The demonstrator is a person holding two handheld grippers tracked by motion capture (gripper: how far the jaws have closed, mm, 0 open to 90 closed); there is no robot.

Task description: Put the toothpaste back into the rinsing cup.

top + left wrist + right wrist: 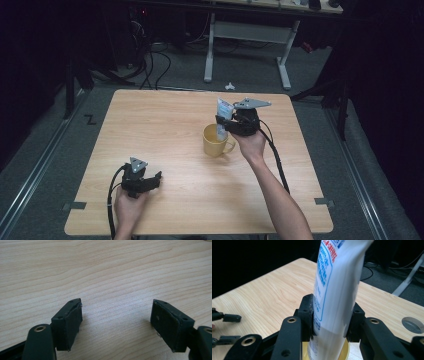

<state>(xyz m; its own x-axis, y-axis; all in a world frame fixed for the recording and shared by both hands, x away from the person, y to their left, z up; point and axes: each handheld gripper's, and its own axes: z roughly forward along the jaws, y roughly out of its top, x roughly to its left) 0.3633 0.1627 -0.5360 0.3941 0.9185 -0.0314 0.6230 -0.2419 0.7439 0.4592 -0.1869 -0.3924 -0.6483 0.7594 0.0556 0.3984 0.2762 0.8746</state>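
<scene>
Tube (334, 290) white, blue-red print, upright over yellow mug (216, 140).

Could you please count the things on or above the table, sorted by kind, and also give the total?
Tongs: 2, the left tongs open over bare wood and the right tongs shut on the tube
Mugs: 1, the yellow mug
Tubes: 1, the white tube, upright, its lower end in the mug
Total: 4

White blue-printed tube (334, 290) upright, lower end inside yellow mug (216, 140)
</scene>
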